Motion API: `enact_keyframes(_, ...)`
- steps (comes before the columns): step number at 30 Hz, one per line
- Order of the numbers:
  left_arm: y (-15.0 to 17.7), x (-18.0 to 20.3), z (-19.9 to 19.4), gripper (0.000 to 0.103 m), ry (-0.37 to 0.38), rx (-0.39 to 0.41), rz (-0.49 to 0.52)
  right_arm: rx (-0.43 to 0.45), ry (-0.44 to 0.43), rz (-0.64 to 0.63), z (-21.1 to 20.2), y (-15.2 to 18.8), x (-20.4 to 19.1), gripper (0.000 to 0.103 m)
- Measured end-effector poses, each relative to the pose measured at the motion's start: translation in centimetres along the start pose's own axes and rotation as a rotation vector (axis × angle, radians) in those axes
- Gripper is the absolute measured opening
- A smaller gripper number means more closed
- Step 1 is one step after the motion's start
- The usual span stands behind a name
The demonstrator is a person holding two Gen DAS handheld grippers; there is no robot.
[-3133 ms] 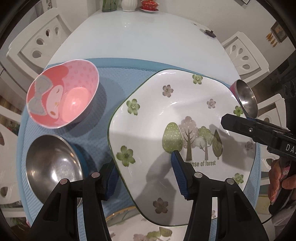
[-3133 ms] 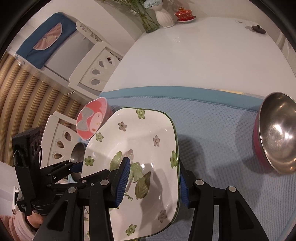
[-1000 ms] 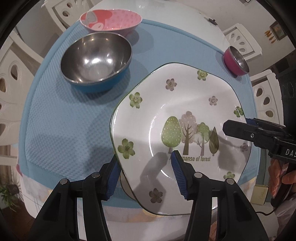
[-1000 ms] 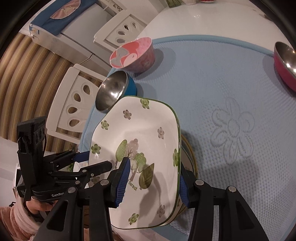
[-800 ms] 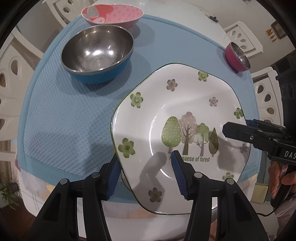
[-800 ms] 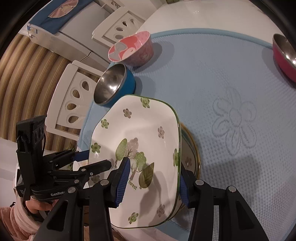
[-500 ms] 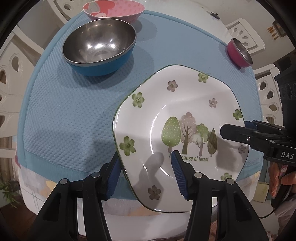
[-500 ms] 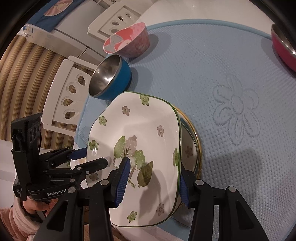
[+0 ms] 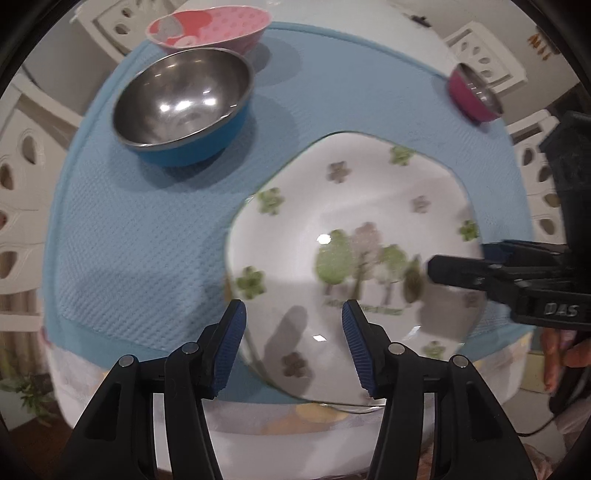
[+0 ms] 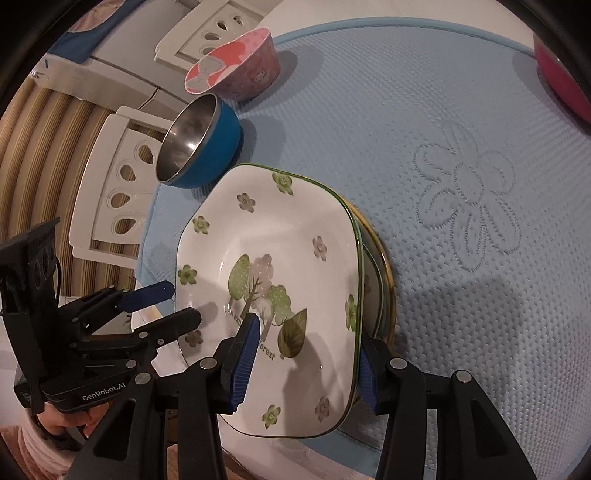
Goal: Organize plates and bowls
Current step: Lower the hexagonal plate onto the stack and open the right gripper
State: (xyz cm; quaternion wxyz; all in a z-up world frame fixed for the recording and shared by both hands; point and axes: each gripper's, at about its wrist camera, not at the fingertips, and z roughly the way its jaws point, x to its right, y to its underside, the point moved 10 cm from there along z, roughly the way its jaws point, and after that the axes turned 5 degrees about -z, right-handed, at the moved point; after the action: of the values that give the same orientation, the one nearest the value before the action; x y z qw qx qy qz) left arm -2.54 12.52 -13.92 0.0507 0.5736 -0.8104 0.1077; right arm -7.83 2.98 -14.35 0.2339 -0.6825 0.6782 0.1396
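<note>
A white square plate with trees and flowers (image 9: 354, 258) (image 10: 280, 280) lies on a gold-rimmed plate (image 10: 384, 280) at the near edge of the blue mat (image 9: 147, 229). My right gripper (image 10: 303, 365) straddles its right rim, one pad above the plate and one below; whether it still pinches is unclear. My left gripper (image 9: 291, 332) stands open at the plate's left edge, its fingertips (image 10: 155, 291) apart and off the rim. A steel bowl with a blue outside (image 9: 184, 107) (image 10: 199, 144) and a pink cartoon bowl (image 9: 210, 29) (image 10: 236, 66) stand beyond.
A small steel bowl with a magenta outside (image 9: 476, 96) (image 10: 561, 70) sits at the mat's far right. White chairs (image 10: 118, 184) stand round the table. The plates lie close to the table's near edge (image 9: 295, 424).
The plate has come down onto the gold-rimmed plate. My left gripper has opened and let go of its left rim and drawn back slightly. The bowls have not moved.
</note>
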Motion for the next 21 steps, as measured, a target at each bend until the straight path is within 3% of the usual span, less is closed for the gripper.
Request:
enact_keyframes(8,0.3,0.2,0.7,0.053,0.012,-0.029,-0.024,-0.051,0.025,-0.011,0.2,0.4,-0.2,0.047)
enact_keyframes(21,0.0,-2.9,-0.4,0.056,-0.028,-0.025,-0.098,-0.081,0.07,-0.019,-0.8,0.4,0.3,0.047)
